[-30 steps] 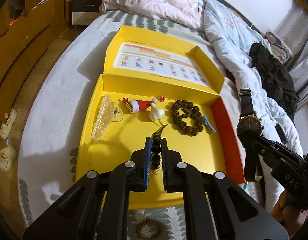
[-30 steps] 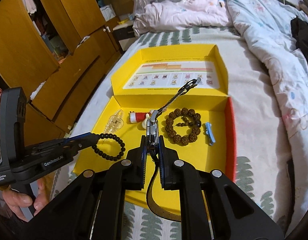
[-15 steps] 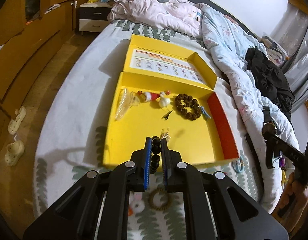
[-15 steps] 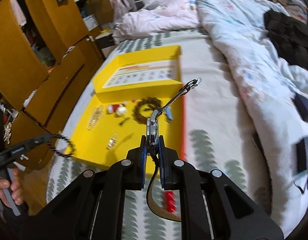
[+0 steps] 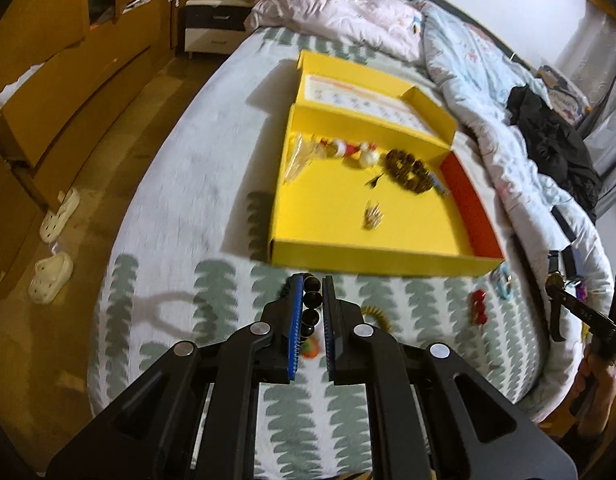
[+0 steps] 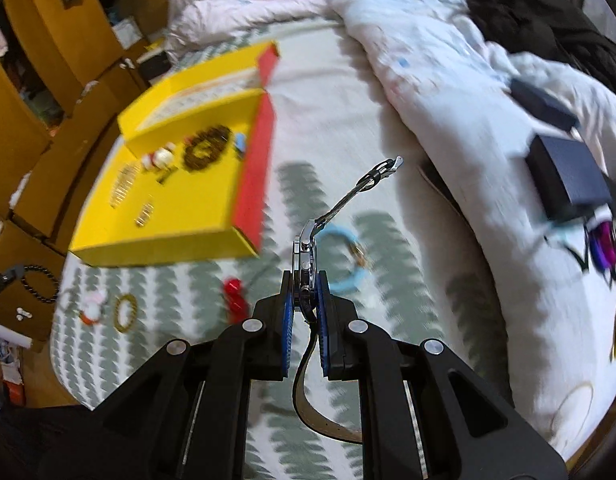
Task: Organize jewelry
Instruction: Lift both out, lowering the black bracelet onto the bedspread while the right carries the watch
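Both tools now sit back from the yellow box (image 5: 372,216), over the leaf-patterned bedspread (image 5: 211,292), where a second ago they hung above the box floor. We note the left tool (image 5: 311,308) pinching a black bead bracelet (image 5: 312,304), its round glossy beads stacked between the blue pads. We note the right tool (image 6: 305,292) clamped on a wristwatch (image 6: 303,256), held edge-on by its metal case; one strap half rises stiffly to a buckle, the other hangs in a dark loop under the tool. Inside the box we find a brown bead bracelet (image 5: 410,170), a red and white ornament (image 5: 348,148), a pale clip at the far left corner, a small dark piece and a small gold piece (image 5: 374,216). On the bedspread near the box front lie a red item (image 6: 233,296), a light blue ring (image 6: 344,260), a gold coil tie (image 6: 125,312) and a red and white trinket (image 6: 92,308). Motion blur softens finer detail.
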A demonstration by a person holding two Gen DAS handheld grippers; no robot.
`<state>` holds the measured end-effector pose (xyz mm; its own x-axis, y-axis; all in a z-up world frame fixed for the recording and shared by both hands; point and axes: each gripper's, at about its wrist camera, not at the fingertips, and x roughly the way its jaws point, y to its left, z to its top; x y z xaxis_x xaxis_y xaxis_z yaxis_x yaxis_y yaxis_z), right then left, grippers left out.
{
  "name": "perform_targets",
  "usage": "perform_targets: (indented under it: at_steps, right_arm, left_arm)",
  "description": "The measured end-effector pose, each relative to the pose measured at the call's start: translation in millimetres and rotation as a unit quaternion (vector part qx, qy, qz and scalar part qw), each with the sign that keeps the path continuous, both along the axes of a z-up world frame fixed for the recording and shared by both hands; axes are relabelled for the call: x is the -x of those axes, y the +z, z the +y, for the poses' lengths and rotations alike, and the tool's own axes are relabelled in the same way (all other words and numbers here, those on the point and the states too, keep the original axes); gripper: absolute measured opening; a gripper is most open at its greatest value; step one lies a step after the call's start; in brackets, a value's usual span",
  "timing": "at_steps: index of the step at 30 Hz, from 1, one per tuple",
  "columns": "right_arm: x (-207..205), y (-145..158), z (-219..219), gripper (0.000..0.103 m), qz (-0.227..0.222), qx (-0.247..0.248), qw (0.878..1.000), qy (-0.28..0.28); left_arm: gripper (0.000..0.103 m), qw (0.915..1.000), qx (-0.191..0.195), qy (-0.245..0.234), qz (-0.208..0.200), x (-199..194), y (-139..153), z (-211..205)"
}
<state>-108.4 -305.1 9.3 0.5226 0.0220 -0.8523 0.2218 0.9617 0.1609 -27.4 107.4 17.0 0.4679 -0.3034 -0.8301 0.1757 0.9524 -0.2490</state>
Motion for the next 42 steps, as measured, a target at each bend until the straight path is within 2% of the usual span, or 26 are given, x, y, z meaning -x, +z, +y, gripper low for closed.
perform_targets:
  at_steps: [9, 15, 23, 28, 31, 33, 35, 37, 39, 42]
  right_arm:
    - [0, -38, -21, 0.011, 0.045, 0.004, 0.998, -0.037]
    - [-12, -61, -26, 0.011, 0.071, 0.01, 0.996, -0.05]
    - [-17, -71, -28, 0.011, 0.077, 0.0, 0.996, -0.053]
    - [-17, -78, -33, 0.012, 0.081, -0.008, 0.995, -0.062]
    - [-16, -77, -37, 0.016, 0.075, -0.009, 0.995, -0.068]
    - [-15, -71, -37, 0.02, 0.062, -0.009, 0.996, -0.071]
    - [-16, -67, -35, 0.02, 0.057, -0.005, 0.996, -0.067]
    - [-18, -62, -33, 0.021, 0.054, 0.003, 0.996, -0.069]
    - [-18, -56, -29, 0.021, 0.048, 0.017, 0.996, -0.068]
    - [-21, -45, -21, 0.021, 0.035, 0.033, 0.997, -0.064]
  left_arm:
    - [0.009, 0.9996, -0.017, 0.011, 0.02, -2, -23, 6]
    - [0.009, 0.9961, -0.044, 0.038, 0.067, -18, -59, 19]
    - [0.01, 0.9922, -0.055, 0.048, 0.101, -26, -82, 27]
    - [0.01, 0.9877, -0.082, 0.064, 0.116, -30, -95, 31]
    - [0.01, 0.9854, -0.089, 0.07, 0.127, -33, -99, 36]
    - [0.016, 0.9858, -0.088, 0.068, 0.126, -32, -98, 36]
    - [0.043, 0.9862, -0.09, 0.067, 0.122, -31, -95, 35]
    - [0.059, 0.9876, -0.096, 0.066, 0.106, -30, -89, 33]
    - [0.059, 0.9881, -0.104, 0.066, 0.093, -28, -83, 31]
    - [0.06, 0.9893, -0.096, 0.067, 0.087, -30, -76, 31]
